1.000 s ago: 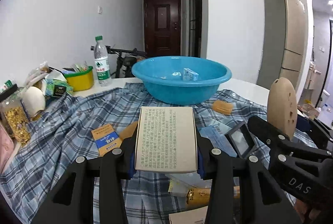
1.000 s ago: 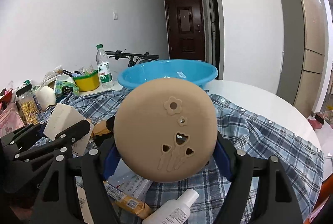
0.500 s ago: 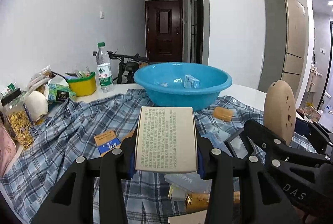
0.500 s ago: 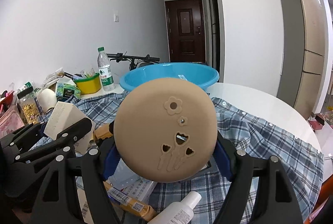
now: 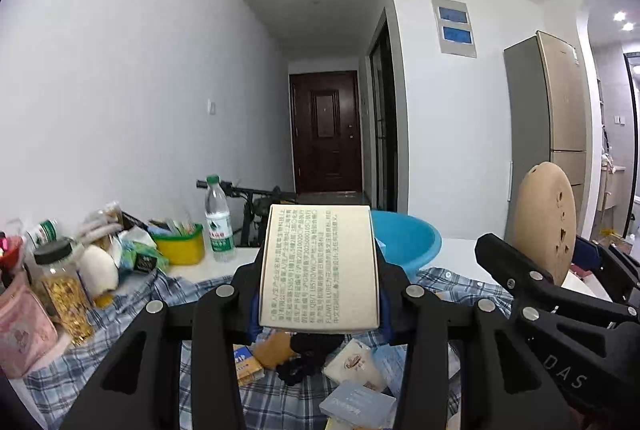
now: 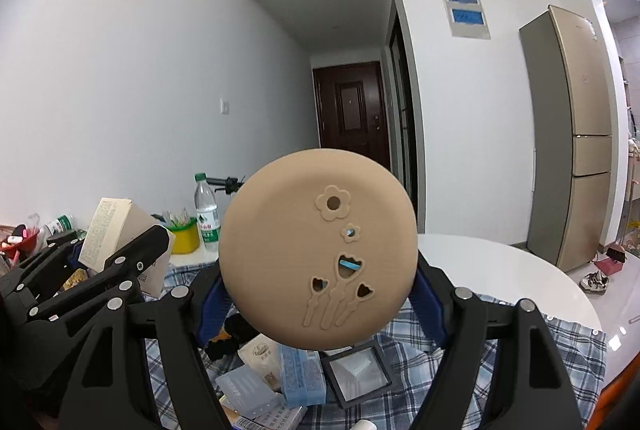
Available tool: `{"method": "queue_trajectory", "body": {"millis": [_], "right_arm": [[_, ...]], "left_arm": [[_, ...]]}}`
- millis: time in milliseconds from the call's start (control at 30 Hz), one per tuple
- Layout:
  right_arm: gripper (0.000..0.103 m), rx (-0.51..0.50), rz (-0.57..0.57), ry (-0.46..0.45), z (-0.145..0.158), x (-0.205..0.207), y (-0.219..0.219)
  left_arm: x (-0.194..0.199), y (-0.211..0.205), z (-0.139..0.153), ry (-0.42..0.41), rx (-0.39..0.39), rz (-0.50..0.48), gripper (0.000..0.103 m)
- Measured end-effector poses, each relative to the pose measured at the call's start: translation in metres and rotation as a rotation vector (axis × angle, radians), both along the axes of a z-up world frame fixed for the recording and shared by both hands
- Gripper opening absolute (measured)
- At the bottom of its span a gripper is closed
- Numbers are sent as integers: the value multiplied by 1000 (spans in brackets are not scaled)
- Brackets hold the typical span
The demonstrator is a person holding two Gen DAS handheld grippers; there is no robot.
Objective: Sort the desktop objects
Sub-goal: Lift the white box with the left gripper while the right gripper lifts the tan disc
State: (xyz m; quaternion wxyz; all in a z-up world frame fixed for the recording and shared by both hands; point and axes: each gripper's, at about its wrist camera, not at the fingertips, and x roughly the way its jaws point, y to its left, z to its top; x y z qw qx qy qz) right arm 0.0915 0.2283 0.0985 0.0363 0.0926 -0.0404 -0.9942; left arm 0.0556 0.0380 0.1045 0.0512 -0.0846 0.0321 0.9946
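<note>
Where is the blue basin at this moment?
In the left wrist view the blue basin stands on the table behind the held white box, right of the water bottle.

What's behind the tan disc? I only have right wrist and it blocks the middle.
Observer: A blue basin on the table. The box in the left gripper covers its left part.
Operator: Disc sitting straight?
Observer: From left wrist, the tan disc stands upright, edge-on, in the right gripper.
Operator: Far left of the table?
Observer: A pink pouch beside a black-lidded jar.
</note>
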Motion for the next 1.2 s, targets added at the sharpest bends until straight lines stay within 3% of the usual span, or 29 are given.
{"method": "queue_trajectory", "body": {"millis": [500,833,1200], "right_arm": [[75,26,-11,40,4,8,-1],[75,59,-70,187,56,9,-8],[75,126,-51,229,75,0,-25]], "left_arm": [[10,6,14,25,6,16,45],[5,8,74,193,23,34,44],[-7,1,90,216,36,52,44]]}}
